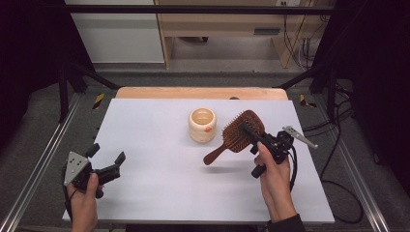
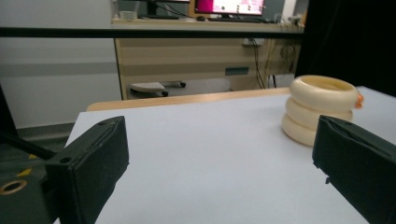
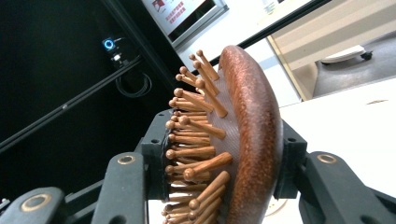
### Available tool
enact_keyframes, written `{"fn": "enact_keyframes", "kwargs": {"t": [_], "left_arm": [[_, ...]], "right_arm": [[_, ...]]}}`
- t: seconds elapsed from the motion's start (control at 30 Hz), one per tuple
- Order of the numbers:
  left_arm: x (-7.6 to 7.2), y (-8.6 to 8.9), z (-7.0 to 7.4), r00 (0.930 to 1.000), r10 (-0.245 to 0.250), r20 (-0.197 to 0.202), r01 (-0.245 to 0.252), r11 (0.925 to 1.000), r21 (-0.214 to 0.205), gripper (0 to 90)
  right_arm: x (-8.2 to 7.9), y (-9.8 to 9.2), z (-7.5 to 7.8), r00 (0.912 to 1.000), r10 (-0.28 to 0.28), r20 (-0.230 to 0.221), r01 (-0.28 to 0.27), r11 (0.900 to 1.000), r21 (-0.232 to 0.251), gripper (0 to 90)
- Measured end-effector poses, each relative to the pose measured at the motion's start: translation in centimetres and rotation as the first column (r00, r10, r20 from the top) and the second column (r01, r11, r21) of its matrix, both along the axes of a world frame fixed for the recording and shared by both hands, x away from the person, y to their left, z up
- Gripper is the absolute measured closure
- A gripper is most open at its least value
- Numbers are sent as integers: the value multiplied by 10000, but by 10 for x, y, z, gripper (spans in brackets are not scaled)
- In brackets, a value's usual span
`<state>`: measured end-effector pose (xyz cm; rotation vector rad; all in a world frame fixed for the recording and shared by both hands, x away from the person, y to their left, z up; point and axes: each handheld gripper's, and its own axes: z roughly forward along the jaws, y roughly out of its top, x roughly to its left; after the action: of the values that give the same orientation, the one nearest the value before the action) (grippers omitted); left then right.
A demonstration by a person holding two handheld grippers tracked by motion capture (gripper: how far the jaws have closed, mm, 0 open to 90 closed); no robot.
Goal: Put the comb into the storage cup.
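A brown wooden hairbrush (image 1: 238,134) with wooden pins hangs above the white table, handle pointing down-left. My right gripper (image 1: 252,131) is shut on its head; in the right gripper view the brush head (image 3: 247,135) is clamped between both jaws. A cream ribbed cup (image 1: 202,124) with an orange spot stands mid-table, just left of the brush. My left gripper (image 1: 107,158) is held near the table's front left corner, open and with nothing in it. In the left gripper view the cup (image 2: 320,108) stands ahead to the right, beyond the wide-apart jaws.
The white table top (image 1: 159,159) lies on a wooden board (image 1: 200,93). Metal rails run along both sides. Beyond the far edge are a wooden desk (image 2: 196,56) and cables on the floor (image 1: 333,125).
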<state>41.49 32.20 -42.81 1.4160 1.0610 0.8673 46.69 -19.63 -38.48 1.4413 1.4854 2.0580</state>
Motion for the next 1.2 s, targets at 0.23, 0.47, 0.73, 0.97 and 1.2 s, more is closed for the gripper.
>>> {"fn": "enact_keyframes", "kwargs": {"t": [0.23, 0.47, 0.73, 0.97, 1.2], "left_arm": [[4, 7, -4, 9996, 293, -25, -294, 9994, -197, 43], [5, 6, -6, 9998, 188, -26, -188, 9996, -216, 40], [6, 0, -8, 9998, -170, -69, 168, 9997, -184, 32], [6, -7, -9, 9989, -450, -128, 450, 9990, -1, 25], [5, -7, -10, 9988, -486, -110, 487, 9988, 91, 26]], "right_arm": [[1, -9, 0, 9997, -255, 29, 255, 9997, -16, 515], [1, -17, 1, 9989, -463, 24, 463, 9989, 46, 516], [1, -22, 2, 9981, -618, 61, 618, 9981, 7, 515], [1, -23, 5, 9978, -655, 135, 656, 9978, -86, 515], [2, -23, 14, 9974, -711, 96, 714, 9967, -378, 515]]}}
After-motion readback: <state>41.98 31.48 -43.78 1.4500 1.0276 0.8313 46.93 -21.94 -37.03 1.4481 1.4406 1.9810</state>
